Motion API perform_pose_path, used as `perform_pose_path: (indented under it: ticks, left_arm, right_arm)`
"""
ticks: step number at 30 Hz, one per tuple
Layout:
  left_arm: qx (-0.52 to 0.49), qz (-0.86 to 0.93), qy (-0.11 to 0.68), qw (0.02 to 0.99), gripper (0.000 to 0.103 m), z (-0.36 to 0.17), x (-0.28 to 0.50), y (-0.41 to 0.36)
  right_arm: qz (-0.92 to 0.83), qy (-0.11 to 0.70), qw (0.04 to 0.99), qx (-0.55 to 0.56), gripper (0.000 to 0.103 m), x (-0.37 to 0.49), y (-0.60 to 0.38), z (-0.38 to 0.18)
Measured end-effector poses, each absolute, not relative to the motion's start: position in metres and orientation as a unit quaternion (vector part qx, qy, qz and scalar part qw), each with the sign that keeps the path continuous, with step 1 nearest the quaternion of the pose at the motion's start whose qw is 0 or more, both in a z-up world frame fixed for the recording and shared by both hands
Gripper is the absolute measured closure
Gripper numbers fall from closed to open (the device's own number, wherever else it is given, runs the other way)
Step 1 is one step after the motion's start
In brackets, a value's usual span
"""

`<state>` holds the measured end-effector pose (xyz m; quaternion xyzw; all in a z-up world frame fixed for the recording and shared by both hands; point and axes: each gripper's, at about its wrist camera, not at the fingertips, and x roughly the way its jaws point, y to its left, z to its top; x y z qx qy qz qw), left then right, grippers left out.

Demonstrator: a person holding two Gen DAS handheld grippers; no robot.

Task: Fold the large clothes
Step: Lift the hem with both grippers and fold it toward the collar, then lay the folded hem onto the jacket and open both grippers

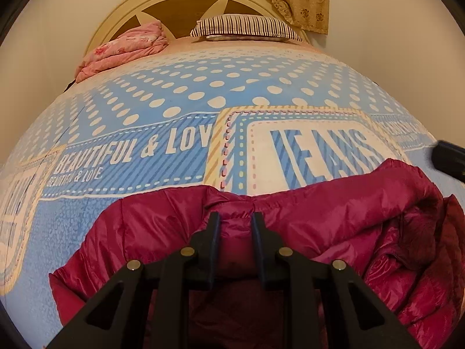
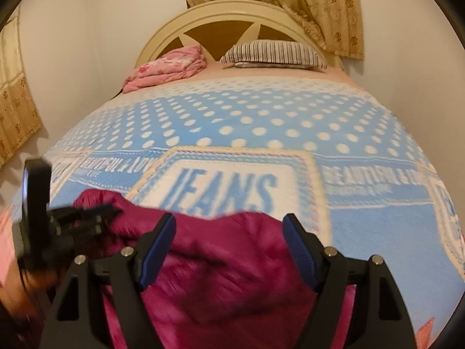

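Observation:
A magenta puffer jacket (image 1: 305, 232) lies bunched on the near part of the bed's blue blanket (image 1: 174, 101). My left gripper (image 1: 235, 218) is shut on a fold of the jacket at its far edge. It also shows in the right wrist view (image 2: 113, 210), at the jacket's left end. My right gripper (image 2: 229, 226) is open, its blue pads on either side of the jacket (image 2: 226, 276) just above the cloth. Part of it shows as a dark shape at the right edge of the left wrist view (image 1: 450, 158).
The blanket (image 2: 290, 122) with white dots and a "JEANS" patch covers the bed. A folded pink quilt (image 1: 125, 46) and a striped pillow (image 1: 247, 27) lie by the cream headboard (image 2: 232, 14). Walls stand close on both sides, with patterned curtains (image 2: 319, 0).

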<state>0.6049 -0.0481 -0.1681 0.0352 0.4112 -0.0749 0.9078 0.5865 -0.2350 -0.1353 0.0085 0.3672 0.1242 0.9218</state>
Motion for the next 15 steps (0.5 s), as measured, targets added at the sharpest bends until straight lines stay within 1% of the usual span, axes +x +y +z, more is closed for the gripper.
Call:
perform_pose_path:
  ticks: [3, 8, 15]
  left_arm:
    - [0.029, -0.075, 0.409, 0.909, 0.08, -0.169, 0.604, -0.047]
    - [0.024, -0.077, 0.404, 0.911, 0.079, -0.174, 0.601, -0.046]
    - [0.018, -0.08, 0.408, 0.909, 0.078, -0.182, 0.604, -0.045]
  right_arm:
    - [0.125, 0.394, 0.91, 0.029, 0.025, 0.601, -0.22, -0.154]
    - [0.118, 0.419, 0.9, 0.014, 0.026, 0.594, -0.209, -0.196]
    - [0.119, 0.421, 0.899, 0.02, 0.027, 0.594, -0.215, -0.208]
